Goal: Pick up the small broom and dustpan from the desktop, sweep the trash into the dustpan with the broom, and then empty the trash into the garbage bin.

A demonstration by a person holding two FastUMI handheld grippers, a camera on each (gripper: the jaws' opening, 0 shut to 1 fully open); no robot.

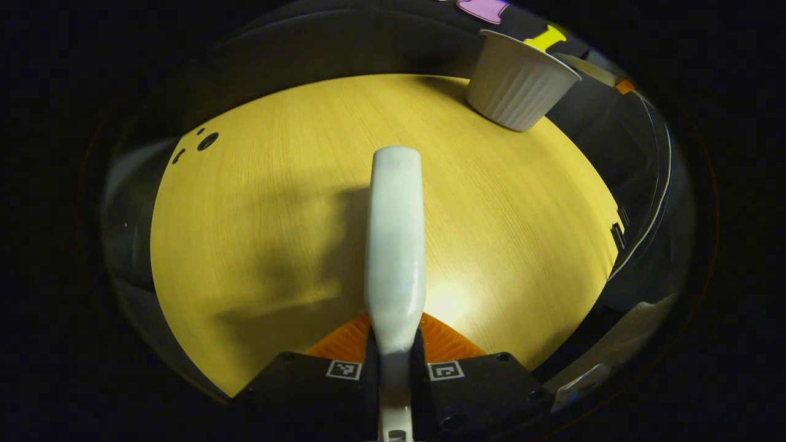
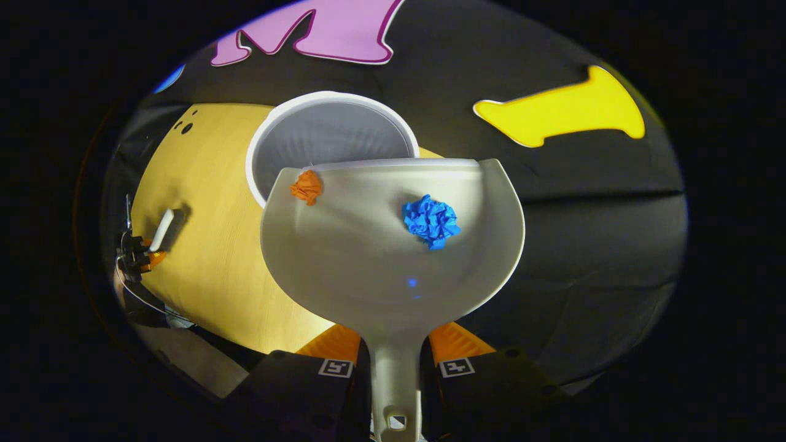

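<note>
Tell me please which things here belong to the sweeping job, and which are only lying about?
Part of the job:
- broom, held in the left gripper
- dustpan, held in the right gripper
- orange paper ball and blue paper ball, in the dustpan
- white garbage bin, behind the dustpan's front edge

Just there:
- wooden desktop

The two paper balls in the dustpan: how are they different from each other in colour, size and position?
The orange paper ball is smaller than the blue paper ball. The orange one lies at the dustpan's front lip, right by the garbage bin's rim; the blue one sits farther back, nearer the middle of the pan. Both are crumpled and still inside the dustpan, which the right claw holds by its handle.
</note>
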